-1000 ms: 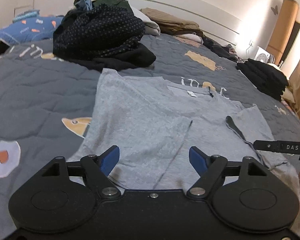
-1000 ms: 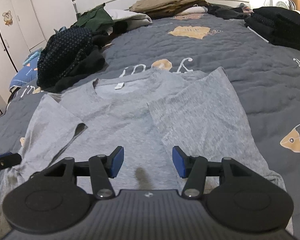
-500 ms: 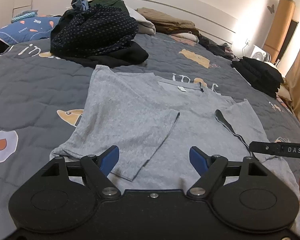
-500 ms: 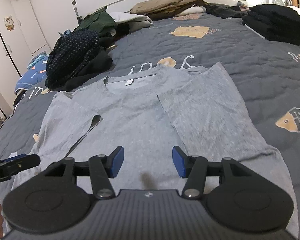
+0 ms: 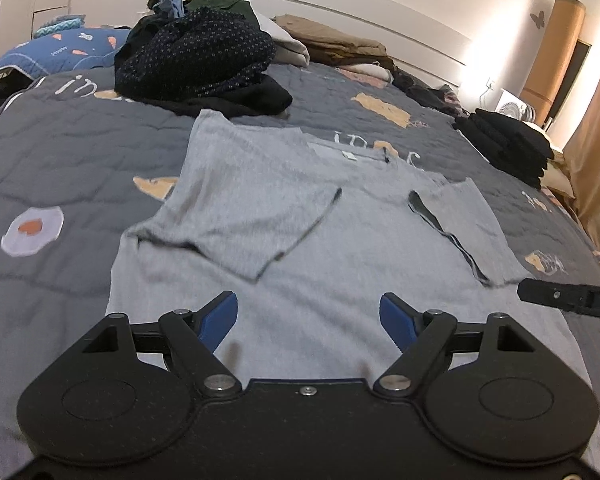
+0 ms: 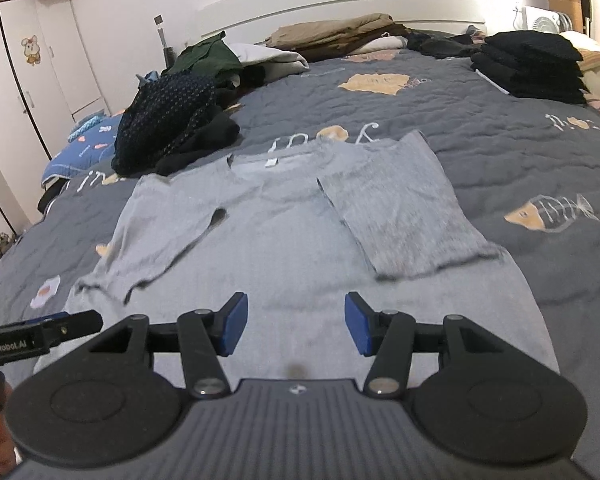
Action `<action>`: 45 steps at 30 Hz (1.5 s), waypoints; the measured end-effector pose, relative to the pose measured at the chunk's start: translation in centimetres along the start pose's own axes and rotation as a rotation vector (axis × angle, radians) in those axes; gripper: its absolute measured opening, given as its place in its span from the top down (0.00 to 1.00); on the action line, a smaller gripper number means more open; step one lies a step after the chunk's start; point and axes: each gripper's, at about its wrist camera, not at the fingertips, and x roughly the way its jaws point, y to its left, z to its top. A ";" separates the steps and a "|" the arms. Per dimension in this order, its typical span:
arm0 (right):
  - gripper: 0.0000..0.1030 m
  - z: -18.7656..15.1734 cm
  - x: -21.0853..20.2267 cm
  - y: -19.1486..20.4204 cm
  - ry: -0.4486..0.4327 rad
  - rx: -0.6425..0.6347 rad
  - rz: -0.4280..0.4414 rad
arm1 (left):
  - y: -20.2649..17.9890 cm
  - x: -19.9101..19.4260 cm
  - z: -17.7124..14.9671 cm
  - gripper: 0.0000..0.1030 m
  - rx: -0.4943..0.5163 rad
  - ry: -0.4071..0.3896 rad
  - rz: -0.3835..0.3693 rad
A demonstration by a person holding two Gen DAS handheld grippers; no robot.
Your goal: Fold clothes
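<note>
So the grey t-shirt (image 5: pixel 340 248) is laid flat on the bed (image 5: pixel 60 152), collar at the far end toward the headboard and hem at the near end, right under both grippers. Both sleeves are already flipped inward over the chest: one flap on the shirt's left side (image 5: pixel 244 220), one on its right (image 6: pixel 396 216). That makes the shirt a long strip running straight away from the grippers.

Left gripper (image 5: pixel 308 316) is wide open with nothing in it, hovering just above the hem end. Right gripper (image 6: pixel 296 322) is the same: open, empty, also over the hem end. They sit side by side, left one nearer the shirt's left edge, right one nearer the right edge, so neither arm has an advantage.

The bit that matters, I'd guess: the shirt's long axis points directly away from both grippers, hem closest and collar farthest. If a lengthwise fold comes next, each gripper would pinch its own hem corner and carry it toward the collar.

Beyond the collar there's a dark clothes pile (image 5: pixel 196 60), and past the shirt's right side a stack of folded black clothes (image 6: pixel 532 68).
</note>
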 end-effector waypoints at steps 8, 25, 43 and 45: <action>0.49 -2.7 -3.1 -0.1 -0.015 0.010 -0.015 | -0.6 -2.1 -2.5 0.24 0.035 0.008 0.007; 0.49 -8.6 -8.9 -5.9 0.042 0.091 -0.111 | 0.8 -6.3 -7.5 0.23 0.030 0.070 0.072; 0.49 -7.4 -12.3 -12.3 0.374 0.010 -0.175 | 2.1 -9.1 -7.2 0.23 0.063 0.301 0.103; 0.49 -7.7 -11.8 -12.8 0.414 -0.003 -0.162 | 2.5 -9.3 -6.8 0.23 0.067 0.335 0.102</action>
